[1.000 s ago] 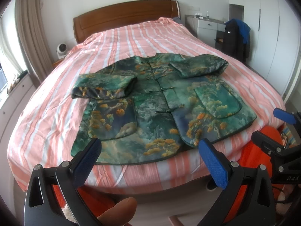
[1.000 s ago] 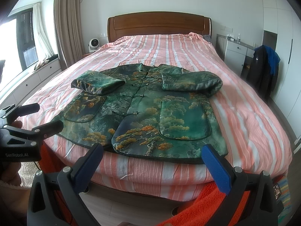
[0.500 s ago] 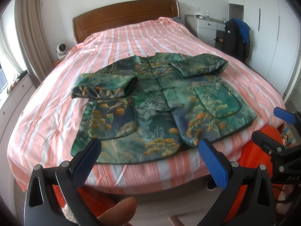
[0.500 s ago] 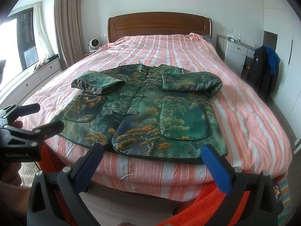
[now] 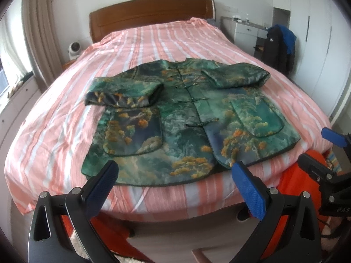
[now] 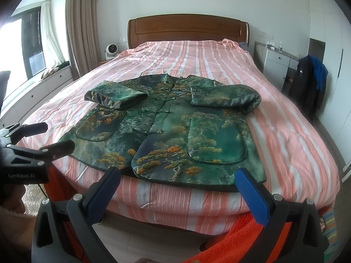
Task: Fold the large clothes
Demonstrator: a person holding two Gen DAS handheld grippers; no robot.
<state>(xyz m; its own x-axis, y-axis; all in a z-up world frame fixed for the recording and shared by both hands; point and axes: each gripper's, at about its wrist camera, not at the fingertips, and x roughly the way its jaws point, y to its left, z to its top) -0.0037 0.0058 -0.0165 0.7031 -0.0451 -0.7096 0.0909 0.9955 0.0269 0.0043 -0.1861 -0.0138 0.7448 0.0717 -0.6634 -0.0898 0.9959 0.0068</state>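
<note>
A green jacket (image 5: 186,120) with orange tree print lies flat and front up on the striped bed (image 5: 54,131), buttoned. Both its sleeves are folded in over the chest, and its hem sits near the bed's foot edge. My left gripper (image 5: 174,171) hovers open just short of the hem's left half, holding nothing. The right gripper (image 6: 177,174) is also open, before the right half of the jacket (image 6: 175,131). Each gripper shows in the other's view: the right gripper (image 5: 322,149) at the right edge, the left gripper (image 6: 50,138) at the left edge.
A wooden headboard (image 6: 188,28) closes the far end of the bed. White drawers and a chair draped with a dark coat (image 6: 309,87) stand on the right. A curtain, window bench (image 6: 43,83) and small white fan are on the left. Orange fabric (image 6: 241,236) lies below the bed's foot.
Both grippers stay open and have hardly moved. The left wrist view has shifted slightly and blurred, and the fingertip seen earlier at its bottom edge no longer shows.
</note>
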